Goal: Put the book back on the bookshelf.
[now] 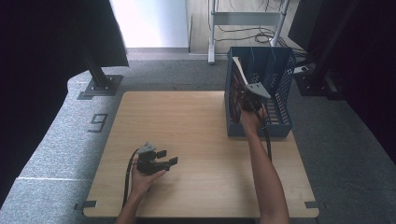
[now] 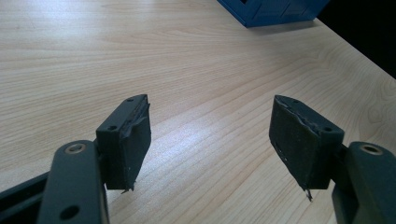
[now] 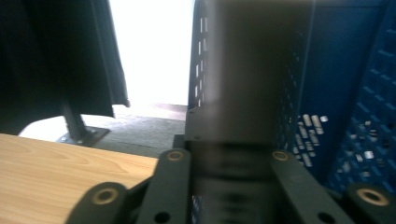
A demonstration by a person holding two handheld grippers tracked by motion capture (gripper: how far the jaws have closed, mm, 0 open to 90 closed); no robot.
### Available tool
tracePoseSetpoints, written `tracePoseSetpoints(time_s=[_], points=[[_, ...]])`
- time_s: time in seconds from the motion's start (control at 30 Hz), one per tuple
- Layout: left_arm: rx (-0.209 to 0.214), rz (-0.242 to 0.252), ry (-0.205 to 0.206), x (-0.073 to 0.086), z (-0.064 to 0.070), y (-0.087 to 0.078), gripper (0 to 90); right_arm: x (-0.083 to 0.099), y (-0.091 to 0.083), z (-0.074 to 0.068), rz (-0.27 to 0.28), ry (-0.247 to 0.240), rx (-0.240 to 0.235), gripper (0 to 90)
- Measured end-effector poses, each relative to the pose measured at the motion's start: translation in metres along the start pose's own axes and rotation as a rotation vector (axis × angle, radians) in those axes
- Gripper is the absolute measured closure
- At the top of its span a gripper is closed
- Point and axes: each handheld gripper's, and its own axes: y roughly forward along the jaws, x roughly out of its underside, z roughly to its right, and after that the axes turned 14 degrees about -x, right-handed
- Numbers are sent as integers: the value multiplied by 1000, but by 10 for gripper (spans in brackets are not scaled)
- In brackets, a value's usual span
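Observation:
A blue perforated basket (image 1: 281,79) stands at the table's far right. My right gripper (image 1: 243,94) reaches into its left part, shut on a dark book (image 1: 239,74) with a pale edge that leans tilted inside. In the right gripper view the dark book (image 3: 243,70) is a blurred slab held between the jaws of my right gripper (image 3: 232,154), with the blue basket wall (image 3: 355,93) just behind. My left gripper (image 1: 170,157) rests low over the near-left table, open. The left gripper view has my left gripper (image 2: 210,135) with nothing between the pads.
The wooden table (image 1: 196,126) is bare around the left gripper. A corner of the basket (image 2: 275,11) lies far ahead of it. Black stand legs (image 1: 100,79) and dark curtains flank the table, and grey carpet lies beyond.

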Motion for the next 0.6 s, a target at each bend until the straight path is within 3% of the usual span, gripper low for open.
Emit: tracePoseSetpoints(time_s=[0.6], points=[[-11,-5,-9,1,-7,1,297,-5,8,12,79,15,106,817]])
